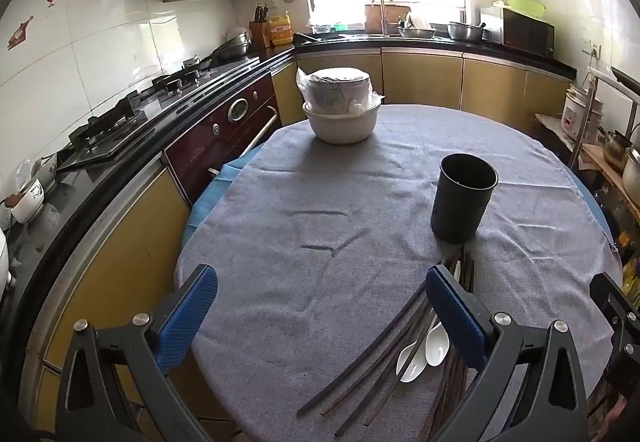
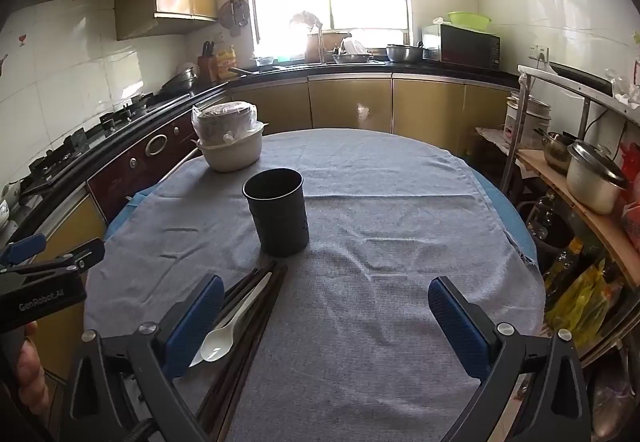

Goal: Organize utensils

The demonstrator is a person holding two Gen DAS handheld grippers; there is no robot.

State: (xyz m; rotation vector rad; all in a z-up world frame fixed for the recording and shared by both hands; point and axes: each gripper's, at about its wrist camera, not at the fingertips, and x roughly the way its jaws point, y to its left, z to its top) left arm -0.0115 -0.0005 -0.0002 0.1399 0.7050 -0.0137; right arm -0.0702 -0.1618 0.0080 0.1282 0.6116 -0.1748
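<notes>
Now, from my left wrist: my left claw hovers open and empty. Dark chopsticks and white spoons lie at lower right, beside its right finger, long axes pointing up-frame toward the black cup. A grey cloth covers the table, a bowl at its far edge.

From my right wrist: my right claw is open, empty. Utensils lie lower left by its left finger; neither claw seems nearer. Kitchen counters surround us.
</notes>
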